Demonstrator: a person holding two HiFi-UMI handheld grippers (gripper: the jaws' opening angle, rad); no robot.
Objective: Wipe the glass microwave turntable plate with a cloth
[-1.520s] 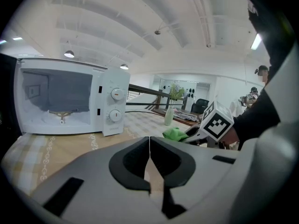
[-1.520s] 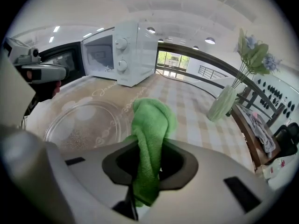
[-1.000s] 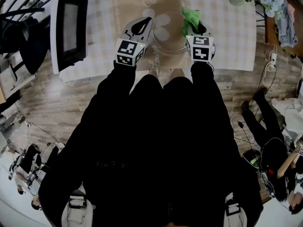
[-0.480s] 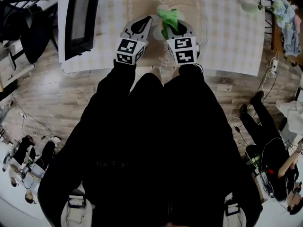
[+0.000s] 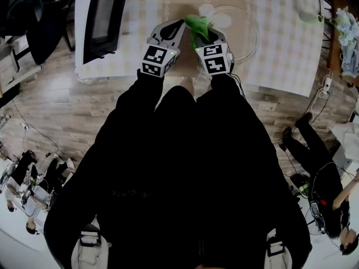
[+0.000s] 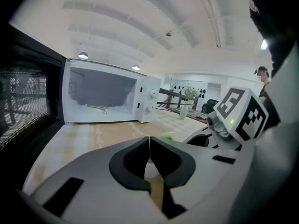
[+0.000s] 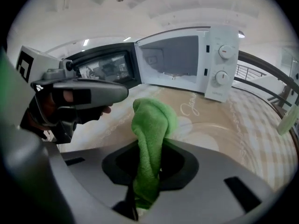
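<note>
The glass turntable plate lies on the beige runner of the table, right of the microwave. My right gripper is shut on a green cloth at the plate's left edge. In the right gripper view the cloth stands bunched up out of the closed jaws, with the plate's rim faint behind it. Just left of the plate is my left gripper, close beside the right one. Its jaws meet with nothing held between them.
A white microwave stands at the table's left with its door swung open; its cavity is bare. The checked tablecloth reaches the table's near edge. A small vase stands far off. Other people are on the floor at both sides.
My right gripper has carried the green cloth left, from the plate's right side to its left edge. The left gripper has shifted slightly left, off the plate.
</note>
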